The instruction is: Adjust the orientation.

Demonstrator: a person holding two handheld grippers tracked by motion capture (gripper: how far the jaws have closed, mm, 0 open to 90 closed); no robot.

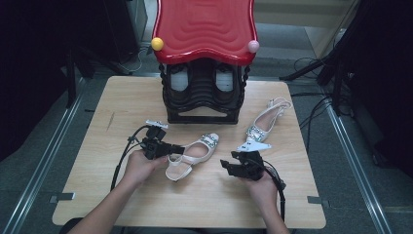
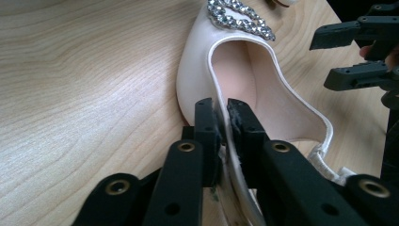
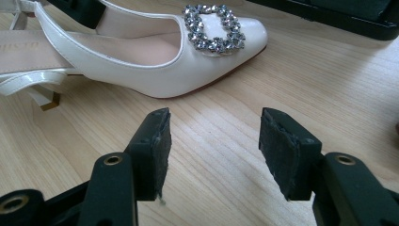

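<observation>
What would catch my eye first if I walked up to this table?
Probably the bright red rack top at the table's far edge. Next, the cream shoe with a sparkly buckle in the middle, its side wall pinched by the left gripper. The matching shoe lies to the right, beyond the open right gripper.

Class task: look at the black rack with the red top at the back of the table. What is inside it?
Inside the black rack, under its red top, two pale shoes show on an upper shelf, one at each side. The red top covers the rest of them, and the shelves below look dark.
</observation>
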